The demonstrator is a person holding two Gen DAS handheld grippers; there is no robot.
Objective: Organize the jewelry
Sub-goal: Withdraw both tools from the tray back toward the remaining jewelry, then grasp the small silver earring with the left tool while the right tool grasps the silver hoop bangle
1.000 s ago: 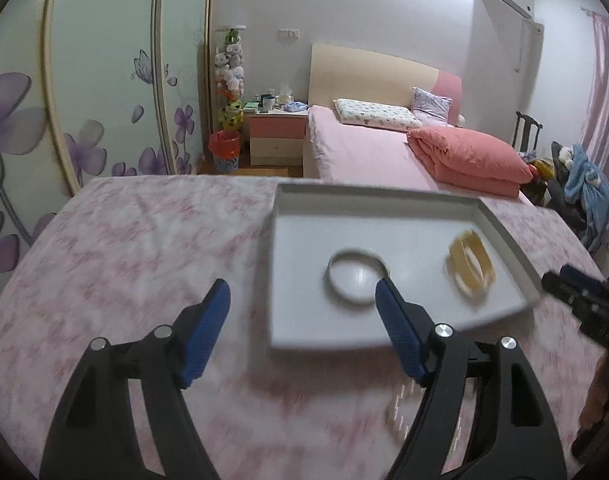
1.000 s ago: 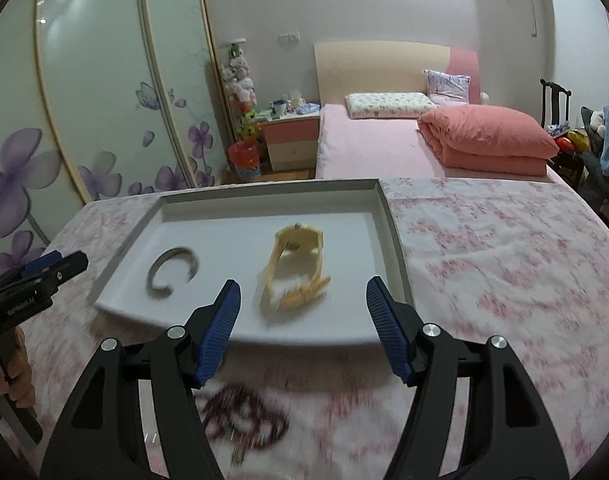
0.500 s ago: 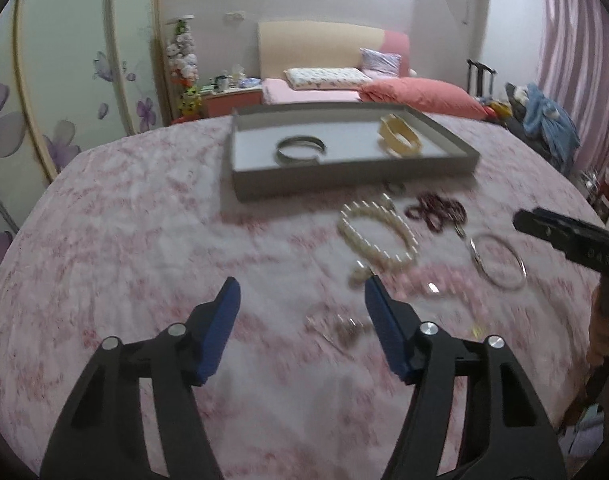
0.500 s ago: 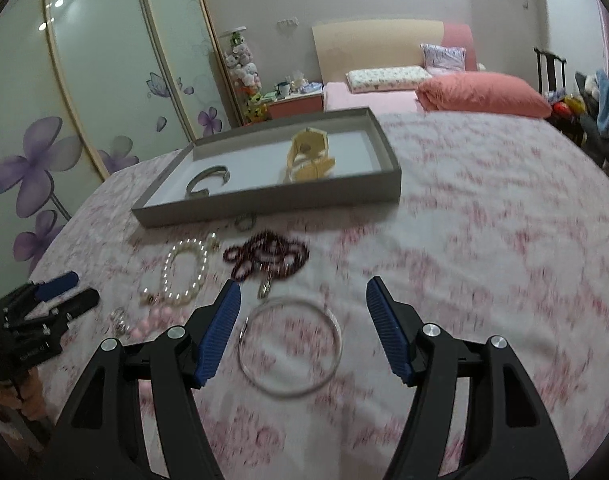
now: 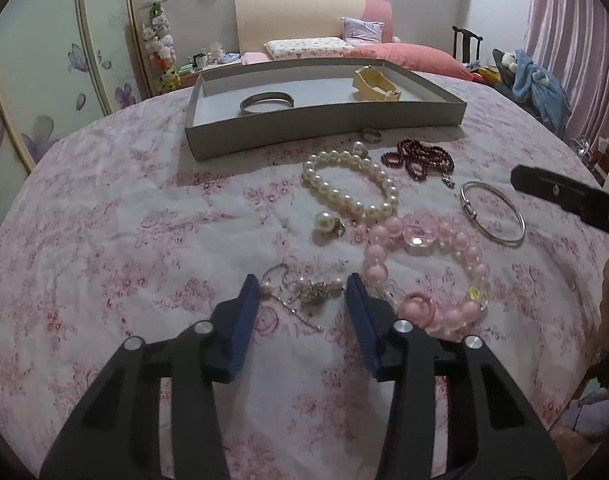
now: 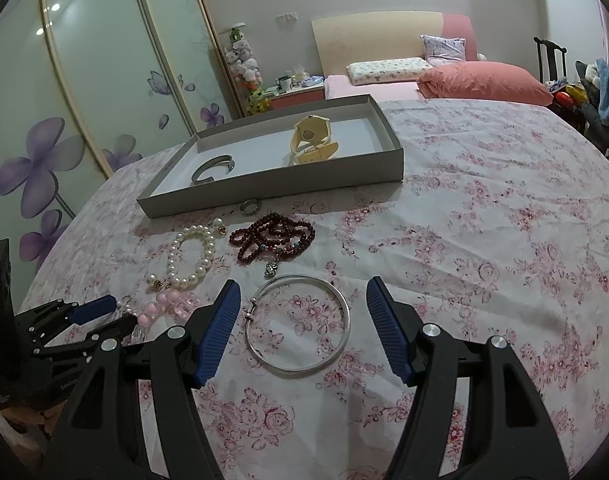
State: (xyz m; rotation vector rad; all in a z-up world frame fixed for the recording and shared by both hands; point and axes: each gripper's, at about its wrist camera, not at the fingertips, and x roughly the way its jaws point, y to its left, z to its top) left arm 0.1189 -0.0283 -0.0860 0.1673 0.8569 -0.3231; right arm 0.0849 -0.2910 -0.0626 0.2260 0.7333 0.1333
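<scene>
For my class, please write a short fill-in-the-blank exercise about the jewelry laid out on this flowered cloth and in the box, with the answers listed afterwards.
1. The yellow watch lies inside the grey ____, beside a metal cuff.
2. The right gripper has its open fingers on either side of the silver ____.
3. The small ring lies on the cloth just in front of the box, next to the dark ____ beads.
4. The pearl bracelet lies ____ the box.

Answers: box; bangle; red; outside

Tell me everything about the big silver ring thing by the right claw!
The silver bangle is a thin, shiny metal hoop with a small clasp on its left side. It lies flat on the flowery pink cloth, between the open right claw's blue fingers, untouched. The dark red beads lie just beyond it.
</scene>
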